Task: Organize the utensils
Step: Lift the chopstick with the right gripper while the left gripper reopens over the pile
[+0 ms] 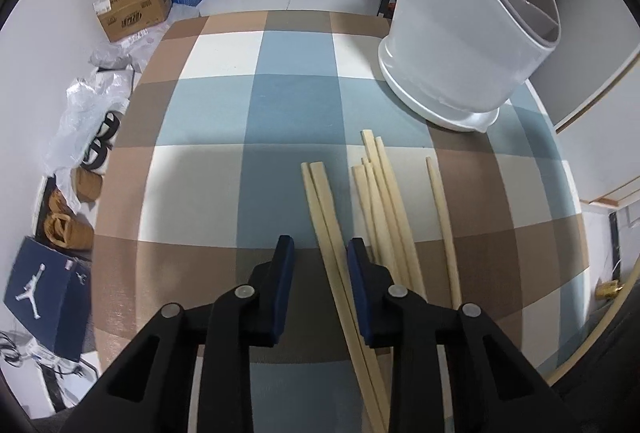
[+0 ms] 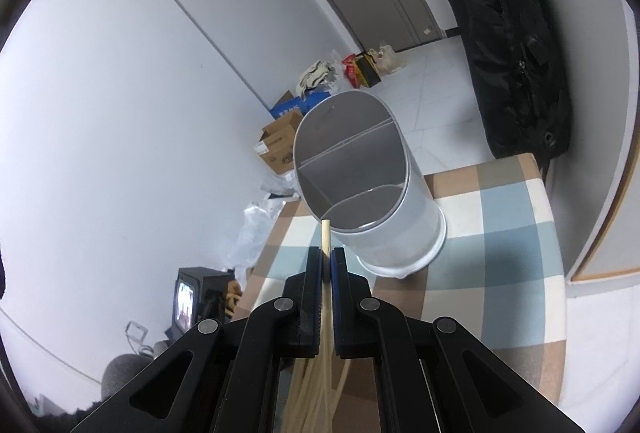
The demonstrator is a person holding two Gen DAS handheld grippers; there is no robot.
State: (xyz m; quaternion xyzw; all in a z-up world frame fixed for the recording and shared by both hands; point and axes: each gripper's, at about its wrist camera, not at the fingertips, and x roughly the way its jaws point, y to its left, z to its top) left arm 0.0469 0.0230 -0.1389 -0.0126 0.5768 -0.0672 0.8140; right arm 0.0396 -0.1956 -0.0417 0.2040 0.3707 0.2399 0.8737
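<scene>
The checked table (image 1: 224, 113) is the biggest thing here, with blue, brown and white squares. On its far right side stands my round white holder (image 1: 460, 45), split inside into sections, and I see no sticks in it yet.

Near me on the table lies a loose bunch of chopsticks (image 1: 384, 201). They are long, thin and pale. Their long way runs from near to far, and the flat ends I can see point toward the holder. I think they are light and stiff, and a bit smooth, so they could slip or roll. A good place to pinch one is close to the middle, so it does not tip.

My left gripper (image 1: 320, 253) points down at the table. Its jaws stand a little apart, with a pair of chopsticks (image 1: 328, 217) lying between them, and the pads are not pressing on it.

My right gripper (image 2: 326, 257) is closed tight on a single chopstick (image 2: 326, 233). Its tip sticks up just past the pads, right by the near rim of the holder, and the rest runs back under the gripper toward me
</scene>
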